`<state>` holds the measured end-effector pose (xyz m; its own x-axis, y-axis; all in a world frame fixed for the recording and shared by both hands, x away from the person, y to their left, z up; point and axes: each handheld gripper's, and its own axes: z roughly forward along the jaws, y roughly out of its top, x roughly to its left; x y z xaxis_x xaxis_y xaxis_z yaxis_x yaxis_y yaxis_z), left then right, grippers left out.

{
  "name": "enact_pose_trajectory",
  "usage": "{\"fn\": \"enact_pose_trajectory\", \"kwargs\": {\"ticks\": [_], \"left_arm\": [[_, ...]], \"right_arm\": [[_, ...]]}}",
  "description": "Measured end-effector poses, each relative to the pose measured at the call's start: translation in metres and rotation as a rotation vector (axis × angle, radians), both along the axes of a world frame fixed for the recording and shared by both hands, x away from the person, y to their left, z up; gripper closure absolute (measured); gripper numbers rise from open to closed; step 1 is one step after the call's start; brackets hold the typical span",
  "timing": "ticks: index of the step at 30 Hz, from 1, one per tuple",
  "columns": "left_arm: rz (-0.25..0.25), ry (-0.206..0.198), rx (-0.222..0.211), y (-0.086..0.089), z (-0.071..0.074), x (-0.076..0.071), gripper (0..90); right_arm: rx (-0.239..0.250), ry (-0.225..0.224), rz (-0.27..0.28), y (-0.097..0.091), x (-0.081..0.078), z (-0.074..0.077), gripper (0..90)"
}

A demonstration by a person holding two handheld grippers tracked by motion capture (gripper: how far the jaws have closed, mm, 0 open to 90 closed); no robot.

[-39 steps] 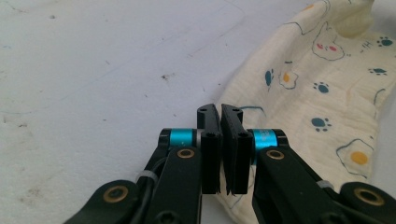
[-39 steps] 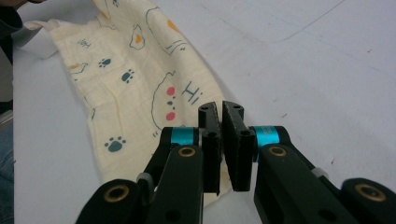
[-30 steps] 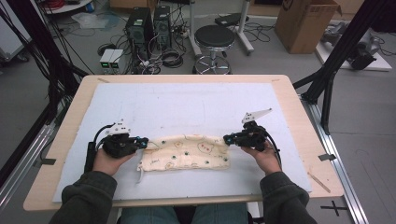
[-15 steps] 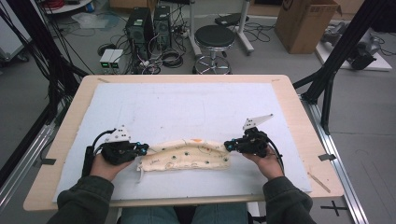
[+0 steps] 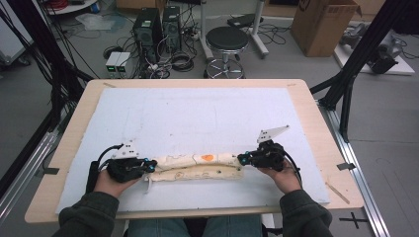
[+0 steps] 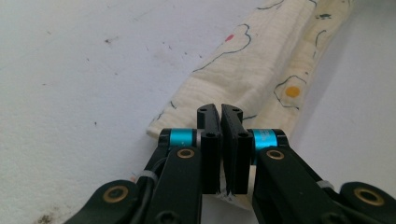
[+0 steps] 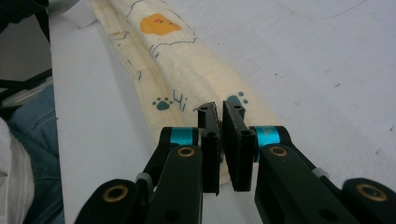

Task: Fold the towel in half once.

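With the left tool (image 5: 148, 166) and right tool (image 5: 243, 159) each clamped on an end of the folded printed cloth (image 5: 197, 166) near the counter's (image 5: 207, 84) front edge, both ends should travel level and together.

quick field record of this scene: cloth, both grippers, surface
cloth: cream printed cloth folded into a long narrow band, lying across the near part of the mat
left gripper: left gripper shut on the band's left end
right gripper: right gripper shut on its right end
surface: white mat on a wooden table
hands: one behind each gripper, forearms at the near edge
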<state>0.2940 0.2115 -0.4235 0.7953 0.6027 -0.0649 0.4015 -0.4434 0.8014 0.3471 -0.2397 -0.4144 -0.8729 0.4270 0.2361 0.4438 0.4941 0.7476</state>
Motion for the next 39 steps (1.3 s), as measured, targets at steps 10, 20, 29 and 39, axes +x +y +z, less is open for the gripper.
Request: {"fn": "enact_pose_trajectory", "kwargs": {"ticks": [10,20,29,39], "left_arm": [[-0.01,-0.002,0.007,0.003,-0.003,-0.009,85.9],[-0.023,0.0,-0.004,0.006,-0.005,-0.018,85.8],[-0.035,-0.001,0.012,0.004,-0.009,-0.025,85.6],[-0.045,0.015,0.011,0.002,-0.013,-0.025,80.7]], "right_arm": [[-0.019,-0.002,0.014,-0.001,-0.012,-0.007,85.4],[-0.041,-0.009,0.024,-0.001,-0.022,-0.011,84.7],[-0.069,-0.011,0.015,-0.001,-0.026,-0.018,84.3],[-0.055,-0.012,0.004,-0.002,-0.028,-0.018,75.8]]}}
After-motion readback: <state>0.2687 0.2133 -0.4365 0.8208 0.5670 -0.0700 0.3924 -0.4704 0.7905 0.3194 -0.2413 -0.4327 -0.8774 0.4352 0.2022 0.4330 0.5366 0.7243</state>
